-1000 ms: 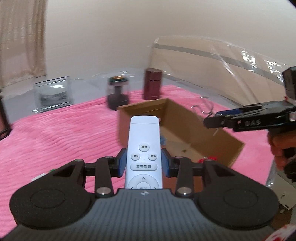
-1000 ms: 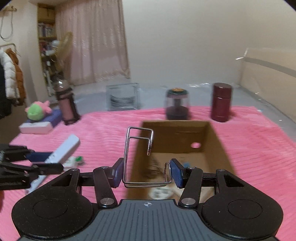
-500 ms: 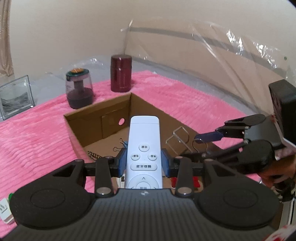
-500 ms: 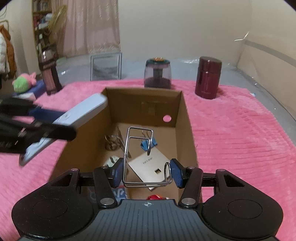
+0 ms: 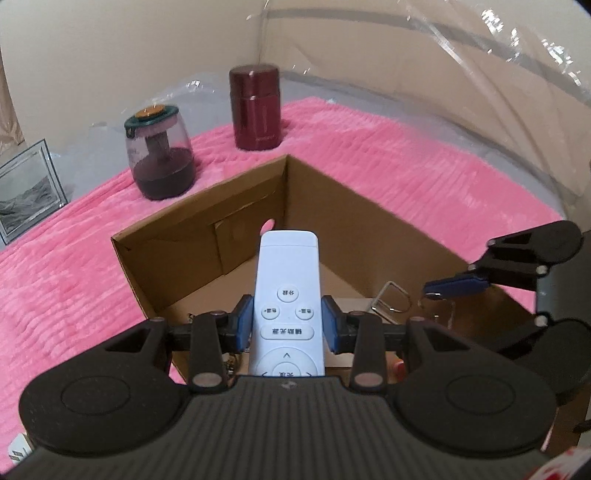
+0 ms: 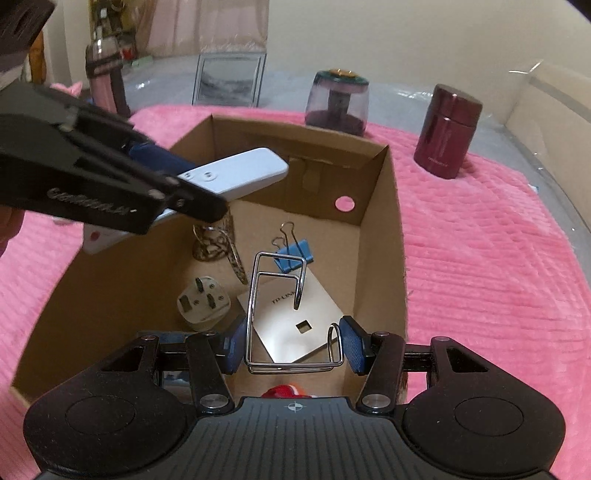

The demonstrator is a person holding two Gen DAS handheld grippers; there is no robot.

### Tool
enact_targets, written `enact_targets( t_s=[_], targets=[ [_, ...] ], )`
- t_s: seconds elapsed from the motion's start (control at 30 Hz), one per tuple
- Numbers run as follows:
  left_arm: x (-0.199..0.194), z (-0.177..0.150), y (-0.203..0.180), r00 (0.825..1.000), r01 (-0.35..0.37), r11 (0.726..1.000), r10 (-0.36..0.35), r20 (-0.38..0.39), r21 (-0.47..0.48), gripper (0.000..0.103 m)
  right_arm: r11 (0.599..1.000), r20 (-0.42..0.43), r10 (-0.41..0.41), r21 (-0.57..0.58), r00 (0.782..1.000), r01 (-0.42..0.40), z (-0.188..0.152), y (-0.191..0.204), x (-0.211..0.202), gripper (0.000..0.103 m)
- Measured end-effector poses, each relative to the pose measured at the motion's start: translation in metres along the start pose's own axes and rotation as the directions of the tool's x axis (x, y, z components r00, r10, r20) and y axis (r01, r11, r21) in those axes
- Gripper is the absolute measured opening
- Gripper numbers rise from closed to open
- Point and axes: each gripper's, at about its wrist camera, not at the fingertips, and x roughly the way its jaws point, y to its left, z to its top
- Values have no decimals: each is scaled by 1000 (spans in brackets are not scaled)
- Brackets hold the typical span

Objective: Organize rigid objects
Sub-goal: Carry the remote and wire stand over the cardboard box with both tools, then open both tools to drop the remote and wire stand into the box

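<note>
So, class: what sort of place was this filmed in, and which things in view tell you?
Most likely a room in a home, perhaps a bedroom. The cardboard box sits on a pink plush blanket, a curtain hangs at the back, and a framed picture leans beside a water bottle.

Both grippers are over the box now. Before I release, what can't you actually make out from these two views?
- Red item, right wrist view: mostly behind the gripper body, unidentifiable.
- Box floor under the remote, left wrist view: blocked by the left gripper.
- Wire rack height above the floor: cannot tell.
</note>
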Motion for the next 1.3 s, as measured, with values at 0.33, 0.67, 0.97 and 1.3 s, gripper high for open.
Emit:
enact_targets(
  t_s=[0.33,0.67,0.97,1.3],
  targets=[
    [35,2,3,994,-47,997,52,-93,59,33,998,-75,7,-64,997,-12,13,-1,27,50],
    [50,-8,-14,985,10,982,23,-170,190,33,983,-137,-3,-185,991,-23,9,17,40,50],
    [63,-12,-17,971,33,962,33,-236,270,34,964,-203,-26,-266,979,-30,8,23,55,50],
    [70,-16,-21,961,36,947,55,-270,319,34,953,-239,-49,-300,970,-26,6,25,70,50]
  ],
)
